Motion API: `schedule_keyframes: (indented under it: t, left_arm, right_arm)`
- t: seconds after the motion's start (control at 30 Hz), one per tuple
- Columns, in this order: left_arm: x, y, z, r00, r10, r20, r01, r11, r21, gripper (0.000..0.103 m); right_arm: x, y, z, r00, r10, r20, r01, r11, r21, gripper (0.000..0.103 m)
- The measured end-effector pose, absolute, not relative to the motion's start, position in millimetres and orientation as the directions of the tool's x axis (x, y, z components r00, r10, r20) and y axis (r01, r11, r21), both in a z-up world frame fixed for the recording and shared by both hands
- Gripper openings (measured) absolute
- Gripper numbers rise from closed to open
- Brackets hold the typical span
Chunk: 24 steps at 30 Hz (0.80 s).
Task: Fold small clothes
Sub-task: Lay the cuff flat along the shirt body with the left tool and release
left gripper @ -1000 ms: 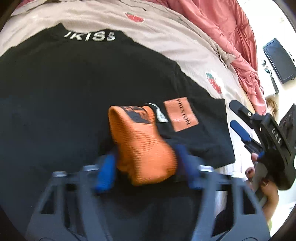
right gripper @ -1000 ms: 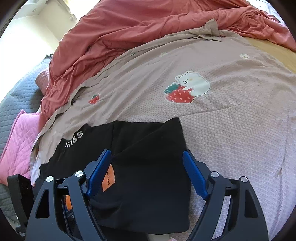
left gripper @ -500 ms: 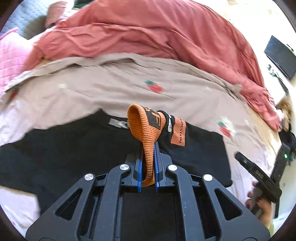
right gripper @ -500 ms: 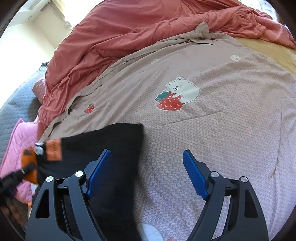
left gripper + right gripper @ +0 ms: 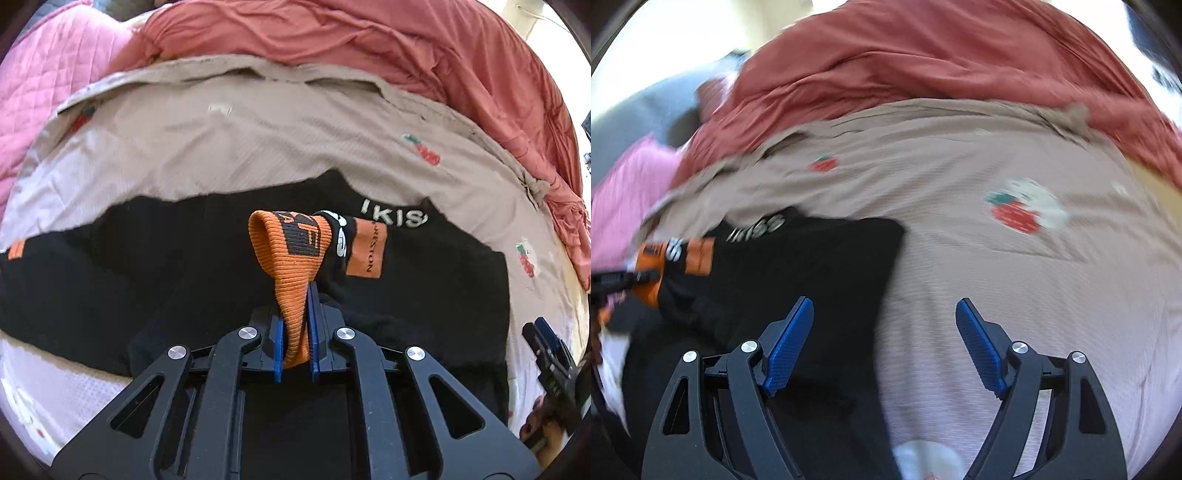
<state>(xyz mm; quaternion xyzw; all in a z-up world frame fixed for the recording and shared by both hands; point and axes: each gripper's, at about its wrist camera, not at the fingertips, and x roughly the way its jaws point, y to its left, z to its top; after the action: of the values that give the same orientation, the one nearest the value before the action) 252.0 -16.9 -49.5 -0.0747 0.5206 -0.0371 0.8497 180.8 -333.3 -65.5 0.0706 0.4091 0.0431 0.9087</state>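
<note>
A black garment (image 5: 147,266) with white lettering lies spread on the bed. My left gripper (image 5: 294,314) is shut on its orange ribbed cuff (image 5: 286,247), which stands up out of the jaws with the black sleeve and an orange label trailing to the right. In the right wrist view the same cuff (image 5: 653,258) shows at the far left, pinched in the left gripper (image 5: 635,277) above the garment (image 5: 812,266). My right gripper (image 5: 884,306) stands open and holds nothing, its left finger over the black cloth and its right finger over the sheet. It also appears at the lower right of the left wrist view as the right gripper (image 5: 546,343).
The beige sheet (image 5: 221,147) with strawberry prints covers the bed. A rumpled red duvet (image 5: 406,55) is heaped along the far side, and a pink quilted pillow (image 5: 55,74) lies at the far left. A person's hand (image 5: 543,435) holds the right gripper.
The left gripper closed on the orange cuff, lifted it and carried the sleeve across the garment. The right gripper swung sideways and rolled, staying open.
</note>
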Motion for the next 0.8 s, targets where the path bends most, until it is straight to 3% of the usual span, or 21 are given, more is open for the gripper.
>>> schedule_keyframes:
  t: [0.27,0.43,0.63,0.8]
  left_arm:
    - [247,8,-63,0.440,-0.109,-0.891,-0.046,0.989,-0.144,0.012]
    - [235,26,-48,0.490,-0.073,-0.869,-0.077,0.989,-0.126,0.012]
    - [210,-11,-29,0.546,-0.134,-0.827,0.065,0.991,-0.117,0.012]
    - [210,-54,-51,0.500,-0.140,-0.855,0.179,0.982,-0.056,0.020]
  right_arm:
    - [194,-299,-98,0.562,0.106,-0.820,-0.083,0.994,0.071,0.078]
    - [197,-310,-104,0.528,0.122,-0.840,-0.028,0.992,0.126,0.078]
    - [187,-301,-84,0.606,0.112,-0.787,-0.074,0.994,0.084,0.078]
    - [183,-285,-77,0.612,0.234,-0.755,-0.179,0.971,0.155,0.078]
